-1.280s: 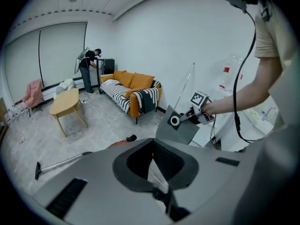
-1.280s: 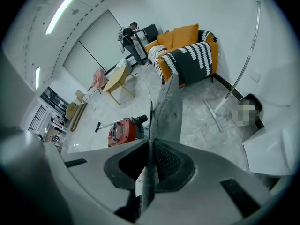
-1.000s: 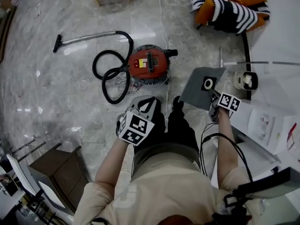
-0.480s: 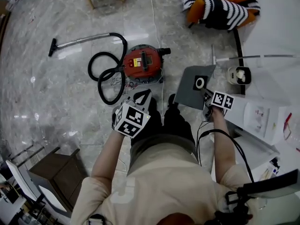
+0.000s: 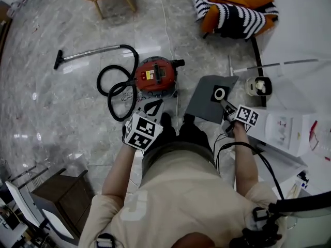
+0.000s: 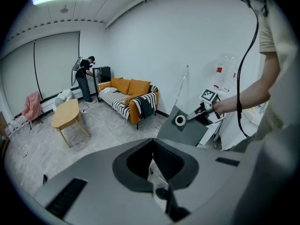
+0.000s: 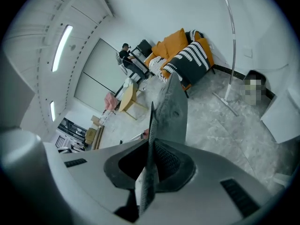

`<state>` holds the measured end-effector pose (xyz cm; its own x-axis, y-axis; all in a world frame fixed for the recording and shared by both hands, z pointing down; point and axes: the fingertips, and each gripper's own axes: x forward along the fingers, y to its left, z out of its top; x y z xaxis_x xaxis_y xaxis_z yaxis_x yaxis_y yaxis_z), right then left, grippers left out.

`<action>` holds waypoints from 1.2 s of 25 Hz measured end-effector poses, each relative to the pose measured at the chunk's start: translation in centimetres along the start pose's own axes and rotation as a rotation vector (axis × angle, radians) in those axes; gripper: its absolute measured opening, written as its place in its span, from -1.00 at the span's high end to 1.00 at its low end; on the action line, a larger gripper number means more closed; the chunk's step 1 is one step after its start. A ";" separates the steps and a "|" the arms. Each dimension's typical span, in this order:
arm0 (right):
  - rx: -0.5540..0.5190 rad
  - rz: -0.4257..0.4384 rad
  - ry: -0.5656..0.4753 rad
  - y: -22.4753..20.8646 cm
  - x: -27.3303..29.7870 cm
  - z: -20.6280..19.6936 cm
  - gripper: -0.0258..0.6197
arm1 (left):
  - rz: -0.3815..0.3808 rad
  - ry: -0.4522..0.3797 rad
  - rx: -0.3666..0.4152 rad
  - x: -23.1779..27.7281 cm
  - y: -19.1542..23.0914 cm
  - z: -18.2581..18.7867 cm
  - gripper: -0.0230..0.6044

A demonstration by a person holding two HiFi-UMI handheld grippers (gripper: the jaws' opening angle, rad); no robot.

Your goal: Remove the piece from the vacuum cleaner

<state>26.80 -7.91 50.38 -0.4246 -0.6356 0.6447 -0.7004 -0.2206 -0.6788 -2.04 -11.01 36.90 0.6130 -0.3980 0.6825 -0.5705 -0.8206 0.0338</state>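
Head view: right gripper (image 5: 226,107) fingers clamp the grey bag (image 5: 207,99), held up well apart from the vacuum (image 5: 155,75) on the floor (image 5: 62,112); left gripper (image 5: 155,105) fingers together, empty.

1. A beige short-sleeved shirt (image 5: 176,190) with a faint pale print on its left side.
2. Dark trousers (image 5: 178,138) over black shoes (image 5: 166,120).
3. The left gripper (image 5: 153,105) has a grey plastic shell that narrows toward the jaws. Behind them sits a cube (image 5: 143,132) of black-and-white square markers.
4. Seen in the gripper views, each shell is broad and smooth grey, with a dark ribbed hollow round the jaws and dark slots to either side.
5. The right gripper (image 5: 223,105) is grey too, with its own marker cube (image 5: 246,115) in black and white.
6. A thin black cable (image 5: 261,161) loops along the right arm to black gear (image 5: 258,226) by the shoulder.
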 end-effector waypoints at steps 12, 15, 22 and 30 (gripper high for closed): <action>-0.045 0.106 -0.027 5.3 -1.4 1.2 0.83 | 0.020 -0.025 -0.025 -1.7 0.4 -0.6 0.94; -0.051 0.134 -0.022 6.3 -1.8 0.9 0.83 | 0.014 -0.019 -0.027 -1.6 0.1 -0.8 0.94; 0.000 0.249 -0.019 7.7 -2.0 0.4 0.82 | 0.009 0.003 -0.010 -0.6 -1.0 -0.6 0.94; 0.094 0.498 -0.083 8.9 -5.5 1.0 0.82 | 0.029 0.015 0.047 -0.1 -4.7 2.2 0.94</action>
<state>23.51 -7.10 40.44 -0.6440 -0.7363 0.2076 -0.3683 0.0606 -0.9277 1.84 -8.03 35.05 0.5880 -0.4159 0.6938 -0.5611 -0.8275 -0.0206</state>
